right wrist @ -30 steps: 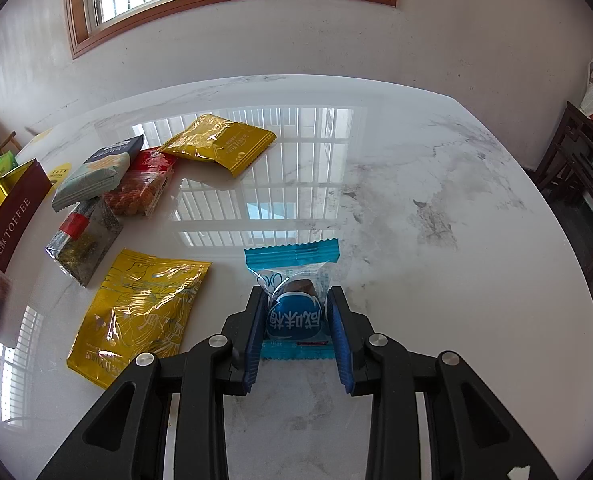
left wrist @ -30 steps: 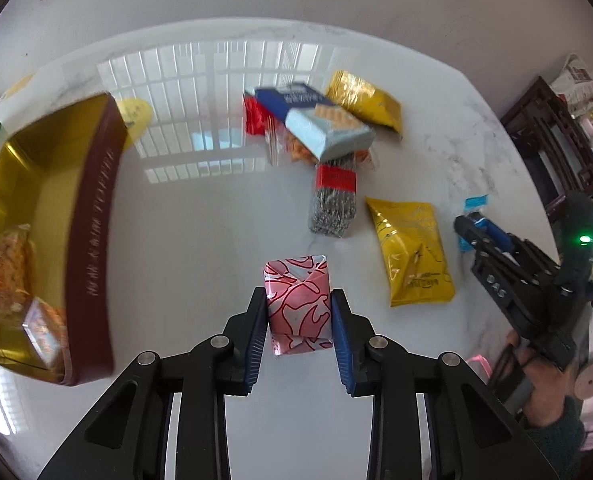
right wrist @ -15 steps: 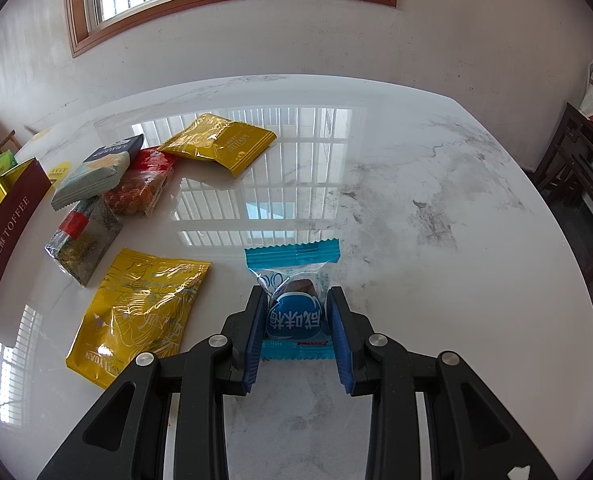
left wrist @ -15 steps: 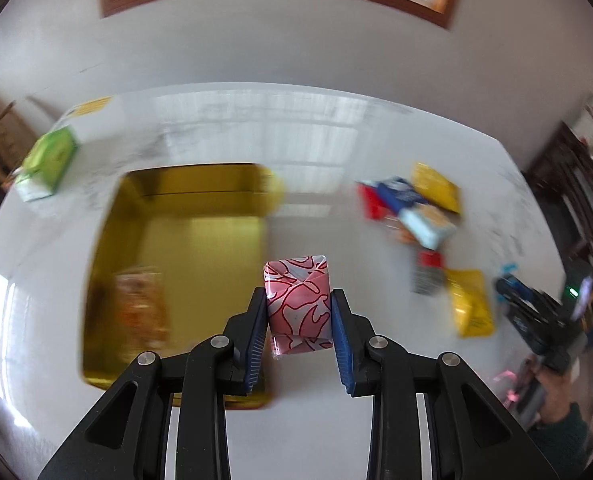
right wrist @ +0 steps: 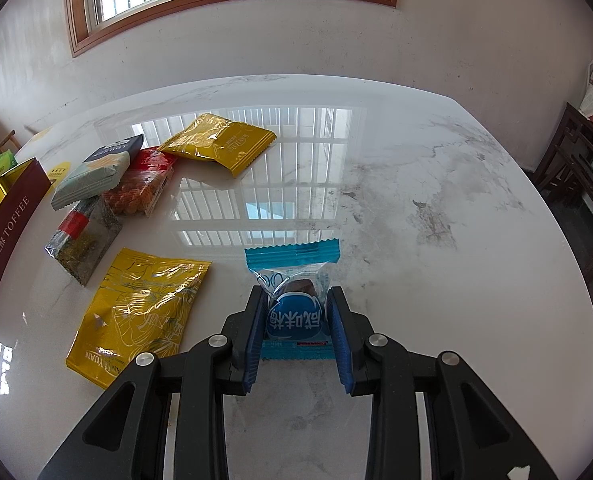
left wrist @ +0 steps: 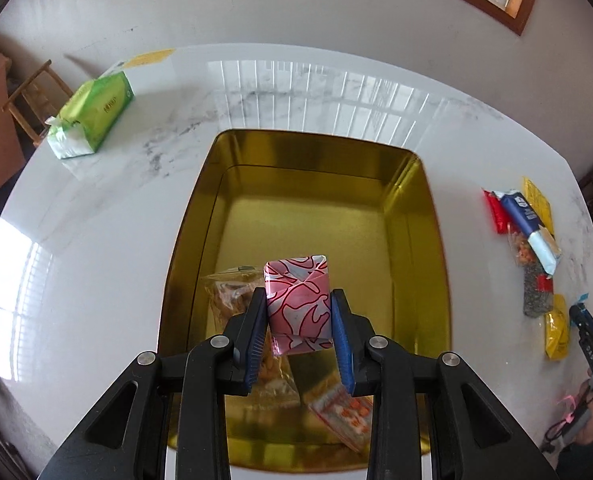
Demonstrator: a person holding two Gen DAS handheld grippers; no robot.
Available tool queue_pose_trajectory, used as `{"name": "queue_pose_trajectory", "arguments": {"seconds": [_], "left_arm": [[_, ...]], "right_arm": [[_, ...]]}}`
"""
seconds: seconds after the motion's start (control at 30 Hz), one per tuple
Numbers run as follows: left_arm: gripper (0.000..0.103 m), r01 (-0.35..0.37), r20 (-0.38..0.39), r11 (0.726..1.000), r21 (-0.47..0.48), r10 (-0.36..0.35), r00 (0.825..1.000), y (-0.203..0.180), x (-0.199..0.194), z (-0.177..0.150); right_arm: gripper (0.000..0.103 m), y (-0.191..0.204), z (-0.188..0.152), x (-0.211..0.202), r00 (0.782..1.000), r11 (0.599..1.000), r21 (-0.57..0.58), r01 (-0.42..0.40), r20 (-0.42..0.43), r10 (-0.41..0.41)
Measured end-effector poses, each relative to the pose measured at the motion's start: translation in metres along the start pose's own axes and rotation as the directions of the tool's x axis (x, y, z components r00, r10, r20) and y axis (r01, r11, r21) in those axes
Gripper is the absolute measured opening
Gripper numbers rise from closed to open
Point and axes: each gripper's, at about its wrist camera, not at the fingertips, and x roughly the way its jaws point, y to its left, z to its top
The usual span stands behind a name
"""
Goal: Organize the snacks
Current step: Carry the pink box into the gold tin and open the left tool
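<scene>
White marble table [right wrist: 396,184], gold tin [left wrist: 416,184], green tissue pack [left wrist: 92,120], yellow snack packets [right wrist: 140,312], loose snacks [right wrist: 112,184]

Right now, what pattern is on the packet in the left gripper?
Pink packet with red and white swirls, clearest in the left wrist view.

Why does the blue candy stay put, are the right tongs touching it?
Touching. In the right wrist view, the right tongs press both blue pads against the sides of the blue candy packet, pinching it above the marble table.
</scene>
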Motion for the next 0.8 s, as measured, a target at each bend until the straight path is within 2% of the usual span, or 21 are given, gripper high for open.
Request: {"name": "queue_pose_trajectory", "arguments": {"seconds": [0.4, 0.63, 0.8], "left_arm": [[0.032, -0.011, 0.001, 1.0, -0.013, 0.011, 1.0, 0.005, 0.018, 0.013], [0.032, 0.002, 0.02, 0.999, -0.036, -0.001, 1.0, 0.013, 0.014, 0.007], [0.032, -0.026, 0.048, 1.0, -0.01, 0.027, 0.998, 0.012, 0.003, -0.002]], "right_arm": [[0.029, 0.0, 0.0, 0.0, 1.0, 1.0, 0.0, 0.0, 0.0, 0.0], [0.029, 0.0, 0.0, 0.0, 1.0, 1.0, 0.0, 0.0, 0.0, 0.0], [0.029, 0.0, 0.0, 0.0, 1.0, 1.0, 0.002, -0.002, 0.0, 0.002]]}}
